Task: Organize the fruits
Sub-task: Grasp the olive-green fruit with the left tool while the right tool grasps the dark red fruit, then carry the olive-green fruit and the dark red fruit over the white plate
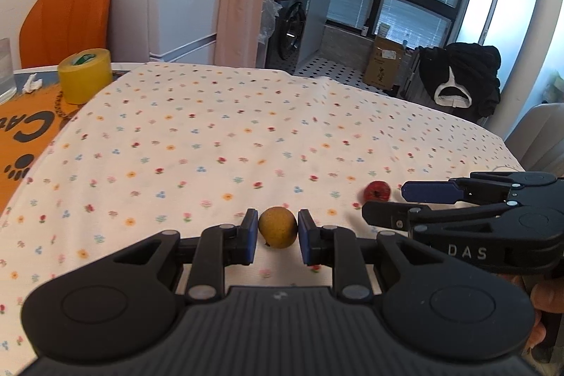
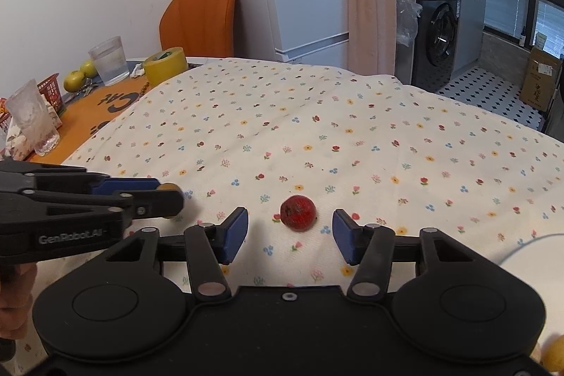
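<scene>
Fruit sat squarely between both sets of fingers: the yellow fruit [image 1: 277, 227] lay between the left gripper [image 1: 276, 236] pads, nearly touching, not visibly clamped, while the red fruit [image 2: 298, 212] rested on the tablecloth [image 2: 317, 129] centred between the right gripper [image 2: 289, 236] fingers, spread wide apart.

Both tools were matte black plastic. The left gripper [image 1: 275, 236] carried blue pads on its fingers [image 1: 251, 236], silver rivets at the linkage joints, two round embossed discs and a ribbed centre plate behind them. The right gripper [image 2: 289, 236] matched it, with blue pads [image 2: 235, 235] and a small screw behind the jaws. White lettering marked each tool's side: "DAS" and "GenRobot.AI".
</scene>
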`<state>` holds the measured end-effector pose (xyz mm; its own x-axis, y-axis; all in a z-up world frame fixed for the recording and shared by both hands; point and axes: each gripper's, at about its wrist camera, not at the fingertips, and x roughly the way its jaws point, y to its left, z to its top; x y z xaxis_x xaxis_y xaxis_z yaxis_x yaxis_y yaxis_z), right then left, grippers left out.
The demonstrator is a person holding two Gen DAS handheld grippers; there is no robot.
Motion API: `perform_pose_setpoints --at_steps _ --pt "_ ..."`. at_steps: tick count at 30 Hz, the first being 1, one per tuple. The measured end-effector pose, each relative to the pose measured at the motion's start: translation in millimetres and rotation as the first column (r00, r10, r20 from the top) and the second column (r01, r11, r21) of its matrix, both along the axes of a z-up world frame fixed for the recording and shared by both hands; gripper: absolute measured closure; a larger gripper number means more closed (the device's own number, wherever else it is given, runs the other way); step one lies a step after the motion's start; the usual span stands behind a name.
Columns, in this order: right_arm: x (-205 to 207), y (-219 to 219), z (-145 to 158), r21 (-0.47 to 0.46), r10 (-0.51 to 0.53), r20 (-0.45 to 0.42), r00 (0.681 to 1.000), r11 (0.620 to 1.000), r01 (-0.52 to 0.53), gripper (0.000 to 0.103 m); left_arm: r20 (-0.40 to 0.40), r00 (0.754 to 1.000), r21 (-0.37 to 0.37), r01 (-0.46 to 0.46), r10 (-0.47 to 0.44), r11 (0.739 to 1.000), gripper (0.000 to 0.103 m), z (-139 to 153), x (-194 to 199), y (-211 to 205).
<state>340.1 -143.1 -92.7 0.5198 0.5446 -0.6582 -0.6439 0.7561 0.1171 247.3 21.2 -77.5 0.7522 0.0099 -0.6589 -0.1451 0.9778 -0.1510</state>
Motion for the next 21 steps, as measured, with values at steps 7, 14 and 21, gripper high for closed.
perform_pose_setpoints --at_steps 7,14,21 --pt "6.2 13.7 -7.6 -0.032 -0.016 -0.002 1.000 0.999 0.016 0.070 0.016 1.000 -0.007 -0.024 0.024 1.000 0.081 5.8 -9.8 9.4" --pt "-3.2 9.6 -7.3 -0.043 -0.026 0.021 0.999 0.999 0.027 0.080 0.023 0.999 -0.011 -0.025 0.025 1.000 0.081 8.6 -16.3 6.1" --pt "-17.1 -1.5 0.3 -0.029 -0.026 0.027 0.999 0.999 0.027 0.080 0.042 0.999 -0.010 -0.018 0.018 1.000 0.081 14.2 -23.5 -1.7"
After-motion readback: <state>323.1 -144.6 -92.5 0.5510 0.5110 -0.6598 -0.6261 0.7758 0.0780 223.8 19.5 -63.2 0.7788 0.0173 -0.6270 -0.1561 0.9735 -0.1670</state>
